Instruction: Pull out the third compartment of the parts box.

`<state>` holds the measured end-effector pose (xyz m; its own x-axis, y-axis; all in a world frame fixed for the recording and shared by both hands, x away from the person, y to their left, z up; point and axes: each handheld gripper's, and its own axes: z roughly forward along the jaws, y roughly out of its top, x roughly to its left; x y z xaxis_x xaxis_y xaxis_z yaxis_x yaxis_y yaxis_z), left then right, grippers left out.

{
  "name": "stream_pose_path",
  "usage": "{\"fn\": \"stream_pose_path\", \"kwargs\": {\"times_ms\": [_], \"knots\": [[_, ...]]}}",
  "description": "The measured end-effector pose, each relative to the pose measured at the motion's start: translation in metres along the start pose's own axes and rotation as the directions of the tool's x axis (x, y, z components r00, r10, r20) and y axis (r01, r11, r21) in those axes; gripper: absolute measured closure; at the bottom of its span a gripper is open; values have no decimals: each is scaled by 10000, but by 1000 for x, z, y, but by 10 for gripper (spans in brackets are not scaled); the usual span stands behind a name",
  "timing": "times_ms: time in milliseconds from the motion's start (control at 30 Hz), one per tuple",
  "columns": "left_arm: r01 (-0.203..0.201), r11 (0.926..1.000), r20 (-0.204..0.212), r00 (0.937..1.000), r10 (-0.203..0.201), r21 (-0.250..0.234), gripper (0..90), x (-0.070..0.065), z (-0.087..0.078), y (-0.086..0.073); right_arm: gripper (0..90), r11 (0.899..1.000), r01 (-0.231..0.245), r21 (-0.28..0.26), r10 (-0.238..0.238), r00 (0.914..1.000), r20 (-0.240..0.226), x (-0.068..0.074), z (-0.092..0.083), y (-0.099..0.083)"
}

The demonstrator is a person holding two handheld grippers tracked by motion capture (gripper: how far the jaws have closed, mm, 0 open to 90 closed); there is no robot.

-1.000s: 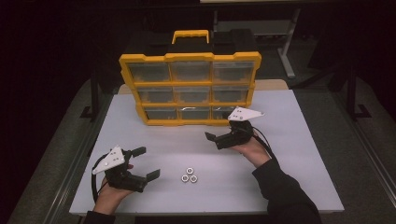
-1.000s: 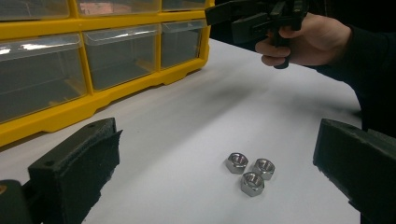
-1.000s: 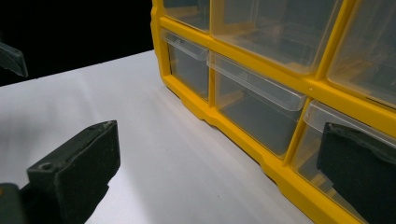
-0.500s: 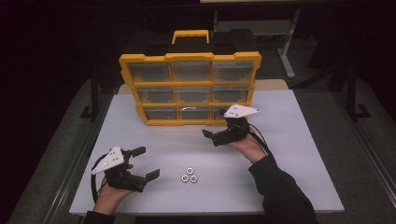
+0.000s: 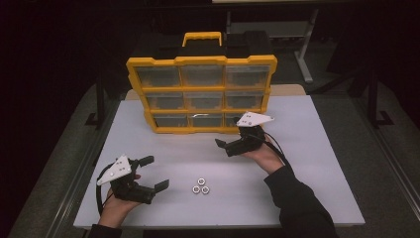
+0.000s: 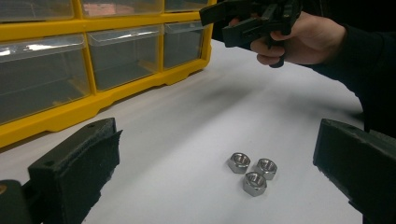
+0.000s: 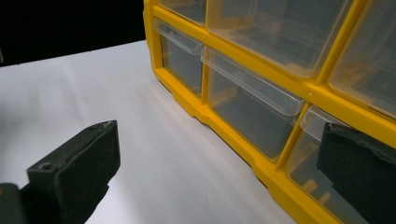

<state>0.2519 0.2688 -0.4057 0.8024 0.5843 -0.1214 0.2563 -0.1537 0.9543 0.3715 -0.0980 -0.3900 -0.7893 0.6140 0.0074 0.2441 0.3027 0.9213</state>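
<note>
**Hovering by the bottom drawers**

Resting low at the near left of the table point(image 5: 307, 163), the left gripper point(image 5: 151, 173) is holding its jaws wide apart with nothing between them. Three steel nuts point(image 6: 250, 171) are lying clustered and touching on the white surface just ahead of it. The right gripper point(image 5: 230, 146), jaws likewise spread and empty, is pointing leftward close to the bottom row of the yellow drawer organizer point(image 5: 200, 62), its clear drawers point(image 7: 247, 100) sitting shut.
</note>
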Motion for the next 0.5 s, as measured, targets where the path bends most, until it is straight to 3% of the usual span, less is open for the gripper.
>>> {"fn": "stream_pose_path", "kwargs": {"times_ms": [167,500], "knots": [[37,10000,-7,10000,-37,-20,0,0,0,0,0,9989,457,91,-459,9988,181,3,0,0],[123,9999,-3,9999,-123,-1,0,-1,0,-1,0,9950,940,346,-954,9946,416,9,2,0]]}}
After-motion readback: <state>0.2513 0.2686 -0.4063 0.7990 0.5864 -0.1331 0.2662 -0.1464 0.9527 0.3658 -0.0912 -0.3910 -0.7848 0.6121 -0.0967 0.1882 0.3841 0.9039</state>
